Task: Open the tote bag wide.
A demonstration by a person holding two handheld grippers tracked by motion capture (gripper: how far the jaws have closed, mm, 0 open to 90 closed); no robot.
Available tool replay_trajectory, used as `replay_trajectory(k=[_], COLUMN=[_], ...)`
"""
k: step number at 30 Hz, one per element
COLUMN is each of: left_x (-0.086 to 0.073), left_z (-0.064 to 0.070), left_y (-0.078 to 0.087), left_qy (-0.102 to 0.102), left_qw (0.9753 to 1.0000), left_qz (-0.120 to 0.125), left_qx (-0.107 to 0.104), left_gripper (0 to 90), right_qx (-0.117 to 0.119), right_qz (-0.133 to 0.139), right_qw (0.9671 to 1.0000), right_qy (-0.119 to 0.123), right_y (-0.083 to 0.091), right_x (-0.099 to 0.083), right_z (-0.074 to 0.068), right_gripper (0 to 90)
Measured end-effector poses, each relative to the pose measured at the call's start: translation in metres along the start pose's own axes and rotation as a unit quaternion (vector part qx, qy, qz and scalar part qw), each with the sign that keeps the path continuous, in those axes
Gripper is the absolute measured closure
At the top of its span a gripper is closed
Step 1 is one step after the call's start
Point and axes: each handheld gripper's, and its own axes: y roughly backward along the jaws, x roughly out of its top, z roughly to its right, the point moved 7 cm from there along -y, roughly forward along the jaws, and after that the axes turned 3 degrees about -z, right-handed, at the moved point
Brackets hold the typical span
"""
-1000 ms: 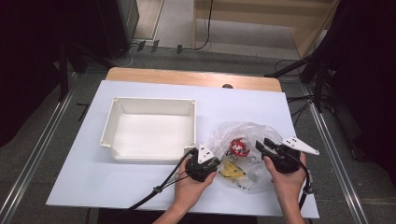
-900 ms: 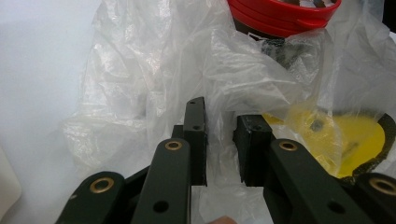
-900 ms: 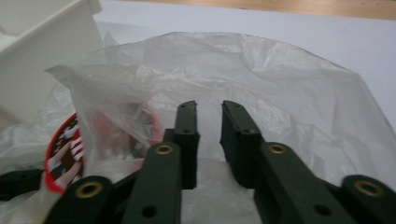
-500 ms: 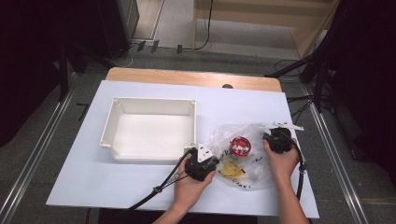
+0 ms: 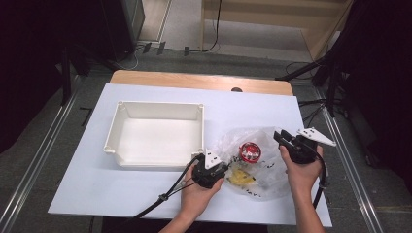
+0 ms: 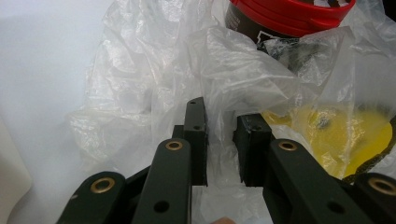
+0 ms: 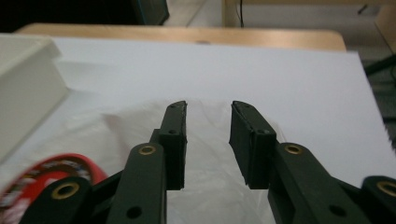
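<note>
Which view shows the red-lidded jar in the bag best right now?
The high view: the red-lidded jar sits whole inside the clear plastic bag, lid up. The left gripper view shows it close but cropped at the top edge; the right gripper view catches a blurred piece of lid.

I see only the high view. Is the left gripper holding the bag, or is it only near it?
Observer: The left gripper has a fold of the bag between its jaws, which stand a little apart.
Operator: And the right gripper?
Observer: The right gripper is open above the bag, with nothing between the jaws.
Operator: What is the yellow thing?
Observer: A yellow item inside the bag, below the red-lidded jar; what it is I cannot tell.
</note>
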Motion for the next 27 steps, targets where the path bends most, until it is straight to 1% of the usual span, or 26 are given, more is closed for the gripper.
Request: replay_trajectory(k=[2, 4, 5, 6, 7, 8, 9, 11, 12, 13, 14, 15, 16, 17, 18, 19, 20, 21, 22, 23, 24, 25, 26, 27], left_x=[0.0, 0.0, 0.0, 0.0, 0.0, 0.0, 0.0, 0.0, 0.0, 0.0, 0.0, 0.0, 0.0, 0.0, 0.0, 0.0, 0.0, -0.001, -0.001, -0.001, -0.001, -0.001, -0.001, -0.001], left_z=[0.0, 0.0, 0.0, 0.0, 0.001, 0.0, 0.0, 0.0, 0.0, 0.0, 0.0, 0.0, 0.0, 0.0, 0.0, 0.0, -0.001, -0.001, -0.001, -0.001, -0.002, -0.002, -0.002, -0.002], left_y=[0.0, 0.0, -0.001, 0.0, -0.001, -0.001, 0.0, 0.0, 0.0, 0.0, 0.0, 0.0, 0.0, 0.0, 0.0, -0.001, -0.001, -0.001, -0.001, -0.001, -0.001, -0.001, -0.001, -0.001], left_qy=[-0.001, -0.001, -0.001, -0.001, 0.0, -0.001, -0.002, -0.003, -0.003, -0.002, -0.002, -0.002, -0.002, -0.002, 0.0, 0.001, 0.003, 0.004, 0.004, 0.006, 0.009, 0.01, 0.01, 0.011], left_qw=[1.0, 1.0, 1.0, 1.0, 1.0, 1.0, 1.0, 1.0, 1.0, 1.0, 1.0, 1.0, 1.0, 1.0, 1.0, 1.0, 1.0, 1.0, 1.0, 0.9999, 0.9999, 0.9999, 0.9999, 0.9999], left_qz=[-0.001, -0.001, -0.001, -0.001, 0.0, -0.001, -0.001, -0.001, -0.001, -0.002, -0.002, -0.003, -0.003, -0.003, -0.003, -0.004, -0.005, -0.007, -0.007, -0.008, -0.01, -0.012, -0.011, -0.011], left_qx=[0.002, 0.003, 0.003, 0.003, 0.003, 0.004, 0.004, 0.004, 0.004, 0.002, 0.002, 0.003, 0.003, 0.003, 0.003, 0.002, 0.002, 0.004, 0.004, 0.005, 0.005, 0.005, 0.005, 0.004], left_gripper=[77.8, 77.8, 77.8, 77.8, 77.8, 77.8, 77.8, 77.4, 77.3, 77.4, 77.4, 77.5, 77.5, 77.6, 77.6, 77.8, 78.2, 78.9, 79.6, 79.6, 80.7, 81.0, 81.0, 80.8], right_qx=[0.008, 0.023, 0.036, 0.047, 0.047, 0.033, 0.018, 0.009, 0.009, 0.02, 0.03, 0.038, 0.04, 0.035, 0.03, 0.028, 0.029, 0.026, 0.017, 0.017, 0.003, -0.001, -0.012, -0.024], right_qz=[0.024, 0.04, 0.041, 0.036, 0.029, 0.018, 0.007, -0.015, -0.015, -0.039, -0.051, -0.063, -0.074, -0.087, -0.101, -0.115, -0.128, -0.14, -0.149, -0.149, -0.147, -0.14, -0.136, -0.134], right_qw=[0.9996, 0.9987, 0.998, 0.9976, 0.9977, 0.9984, 0.9988, 0.999, 0.999, 0.9985, 0.9979, 0.9969, 0.9961, 0.9954, 0.9944, 0.993, 0.9914, 0.9898, 0.9885, 0.9885, 0.9891, 0.9901, 0.9906, 0.9907], right_qy=[0.01, 0.023, 0.031, 0.036, 0.041, 0.042, 0.045, 0.041, 0.041, 0.033, 0.026, 0.026, 0.025, 0.019, 0.008, 0.0, 0.0, 0.008, 0.018, 0.018, 0.01, -0.007, -0.01, -0.002], right_y=[0.014, 0.024, 0.025, 0.023, 0.019, 0.014, 0.006, -0.01, -0.01, -0.027, -0.035, -0.044, -0.052, -0.06, -0.068, -0.075, -0.081, -0.085, -0.089, -0.089, -0.091, -0.091, -0.09, -0.089], right_x=[0.011, 0.021, 0.024, 0.025, 0.025, 0.024, 0.023, 0.019, 0.019, 0.014, 0.011, 0.007, 0.002, -0.003, -0.009, -0.014, -0.02, -0.026, -0.032, -0.032, -0.039, -0.039, -0.04, -0.04], right_z=[-0.008, -0.019, -0.025, -0.031, -0.036, -0.038, -0.038, -0.038, -0.038, -0.038, -0.037, -0.035, -0.032, -0.027, -0.02, -0.014, -0.009, -0.006, -0.003, -0.003, 0.003, 0.005, 0.007, 0.008], right_gripper=[64.8, 59.0, 54.1, 49.0, 42.8, 34.7, 28.9, 24.6, 24.6, 25.9, 29.7, 36.5, 42.8, 50.1, 58.9, 65.5, 73.1, 78.6, 83.0, 83.0, 87.7, 88.3, 88.4, 87.9])
